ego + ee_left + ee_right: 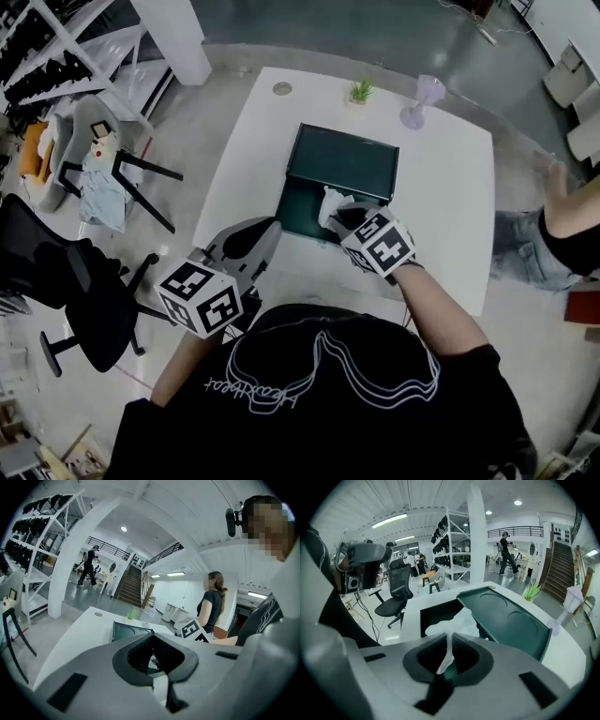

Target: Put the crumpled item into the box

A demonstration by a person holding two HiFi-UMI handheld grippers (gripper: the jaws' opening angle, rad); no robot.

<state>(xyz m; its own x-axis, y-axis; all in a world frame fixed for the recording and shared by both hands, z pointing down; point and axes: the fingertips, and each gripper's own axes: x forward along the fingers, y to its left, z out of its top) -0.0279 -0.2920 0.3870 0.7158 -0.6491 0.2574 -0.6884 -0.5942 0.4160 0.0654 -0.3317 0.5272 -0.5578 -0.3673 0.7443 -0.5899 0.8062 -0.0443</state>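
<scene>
A dark green box (302, 214) stands open on the white table (450, 206), its lid (343, 161) tipped back behind it. The white crumpled item (330, 201) hangs over the box's opening, pinched by my right gripper (339, 217). In the right gripper view a strip of the crumpled item (457, 623) runs between the closed jaws of the right gripper (450, 637), above the box (433, 611). My left gripper (262, 230) rests at the table's near left edge, shut and empty. Its jaw tips meet in the left gripper view (153, 635), pointing toward the lid (129, 631).
A small potted plant (360, 91), a pale lilac stand (419, 98) and a round cable hole (282, 88) sit along the table's far edge. Office chairs (66, 281) stand left of the table. Another person (562, 225) is by its right side.
</scene>
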